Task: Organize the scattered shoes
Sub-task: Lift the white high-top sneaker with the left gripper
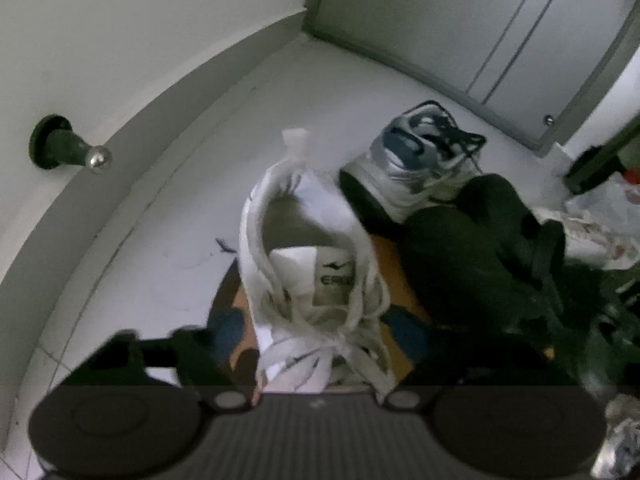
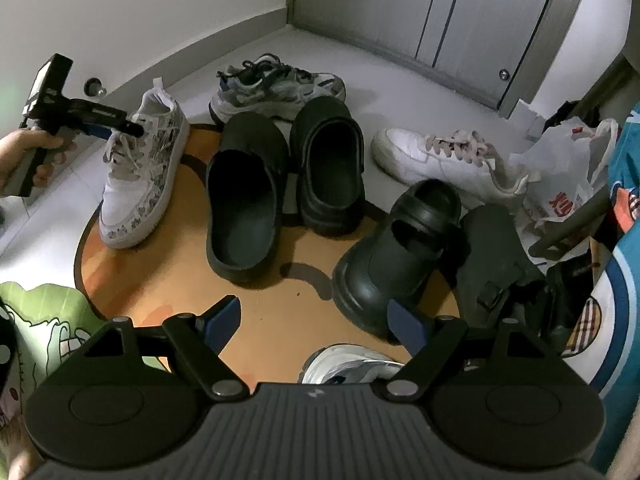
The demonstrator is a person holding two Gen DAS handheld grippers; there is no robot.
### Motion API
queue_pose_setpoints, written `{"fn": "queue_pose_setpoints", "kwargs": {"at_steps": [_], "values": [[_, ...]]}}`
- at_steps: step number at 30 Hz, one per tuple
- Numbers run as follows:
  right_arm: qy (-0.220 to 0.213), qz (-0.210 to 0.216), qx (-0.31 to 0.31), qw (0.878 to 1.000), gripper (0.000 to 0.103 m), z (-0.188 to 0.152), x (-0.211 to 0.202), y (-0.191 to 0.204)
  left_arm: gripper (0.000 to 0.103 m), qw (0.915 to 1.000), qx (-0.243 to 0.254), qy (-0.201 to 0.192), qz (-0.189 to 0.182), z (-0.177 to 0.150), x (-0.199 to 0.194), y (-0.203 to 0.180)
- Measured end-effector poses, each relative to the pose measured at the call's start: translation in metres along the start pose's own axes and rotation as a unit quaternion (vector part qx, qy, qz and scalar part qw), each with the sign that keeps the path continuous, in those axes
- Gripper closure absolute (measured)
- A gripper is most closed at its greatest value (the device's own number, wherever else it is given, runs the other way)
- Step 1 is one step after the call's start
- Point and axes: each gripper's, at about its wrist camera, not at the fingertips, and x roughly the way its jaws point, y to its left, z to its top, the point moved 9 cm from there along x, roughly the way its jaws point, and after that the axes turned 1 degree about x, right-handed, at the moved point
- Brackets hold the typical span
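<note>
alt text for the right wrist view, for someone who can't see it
Shoes lie scattered on an orange mat: the left gripper closes on a patterned white sneaker at its laces. Beside it sit two black clogs, a grey sneaker and a white sneaker. The right gripper hangs open in front.

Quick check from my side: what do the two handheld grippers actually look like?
Both alike: the right gripper has a ribbed grey body, two round black discs, black linkage arms with silver pivots and blue finger pads. The left gripper is black with a boxy camera block.
</note>
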Motion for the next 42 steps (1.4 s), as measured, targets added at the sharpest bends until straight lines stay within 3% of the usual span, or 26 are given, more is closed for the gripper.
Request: {"fn": "queue_pose_setpoints", "kwargs": {"at_steps": [5, 10, 13, 17, 18, 25, 37, 42], "values": [[0.005, 0.000, -0.007, 1.000, 0.018, -0.002, 0.003, 0.004, 0.069, 0.9999, 0.009, -0.003, 0.006, 0.002, -0.010, 0.000], [0.006, 0.002, -0.015, 1.000, 0.018, -0.003, 0.003, 0.009, 0.081, 0.9997, 0.013, -0.021, -0.009, 0.008, -0.022, -0.006], [0.005, 0.002, -0.016, 1.000, 0.018, -0.003, 0.003, 0.009, 0.080, 0.9982, 0.033, -0.044, -0.024, 0.015, -0.034, -0.018], [0.005, 0.001, -0.016, 1.000, 0.018, -0.004, 0.003, 0.009, 0.052, 0.9945, 0.094, -0.041, -0.020, 0.013, -0.034, -0.035], [0.005, 0.001, -0.016, 1.000, 0.018, -0.004, 0.003, 0.009, 0.051, 0.9931, 0.111, -0.038, -0.013, 0.011, -0.032, -0.037], [0.003, -0.008, -0.017, 1.000, 0.018, -0.004, 0.004, 0.007, 0.053, 0.9869, 0.160, -0.022, -0.004, 0.007, -0.029, -0.034], [0.010, -0.013, -0.022, 1.000, 0.018, -0.007, 0.007, 0.007, 0.053, 0.9691, 0.246, -0.001, 0.021, -0.012, -0.019, -0.043], [0.010, -0.013, -0.024, 1.000, 0.018, -0.009, 0.007, 0.008, 0.053, 0.9528, 0.290, 0.005, 0.089, -0.021, -0.005, -0.038]]}}
